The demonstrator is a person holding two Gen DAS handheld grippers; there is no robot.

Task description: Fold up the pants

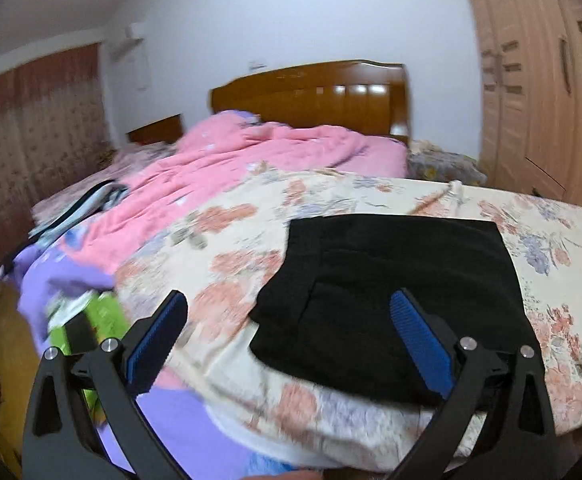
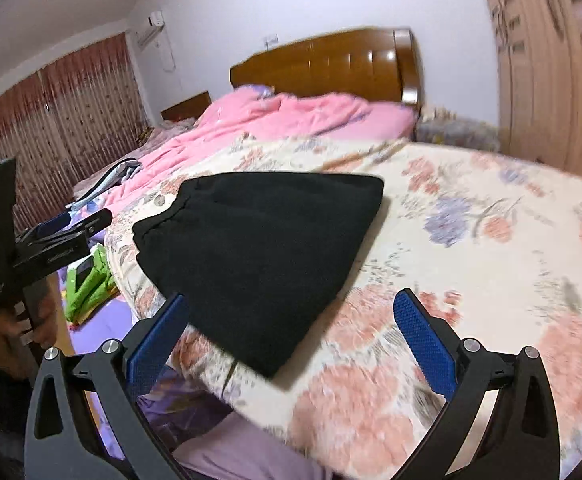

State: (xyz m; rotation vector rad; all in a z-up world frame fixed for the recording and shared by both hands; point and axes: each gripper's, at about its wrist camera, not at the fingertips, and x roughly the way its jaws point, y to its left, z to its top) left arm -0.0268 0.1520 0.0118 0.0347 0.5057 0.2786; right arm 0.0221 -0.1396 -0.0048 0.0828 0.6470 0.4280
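Black pants [image 1: 395,292] lie folded into a compact stack on the floral bedspread [image 1: 227,248], near the bed's front edge. My left gripper [image 1: 287,336] hovers above the pants' near left corner, open, nothing between its blue pads. In the right wrist view the same pants [image 2: 263,252] lie ahead and to the left. My right gripper [image 2: 291,336] is open above their near corner and the bedspread [image 2: 471,240], holding nothing. The left gripper [image 2: 75,220] also shows at the left edge of that view, held by a hand [image 2: 7,340].
A rumpled pink quilt [image 1: 251,160] covers the far half of the bed below a wooden headboard [image 1: 311,92]. A green package [image 2: 87,284] lies on purple fabric left of the bed. A wooden wardrobe [image 1: 539,92] stands at right, red curtains [image 2: 59,120] at left.
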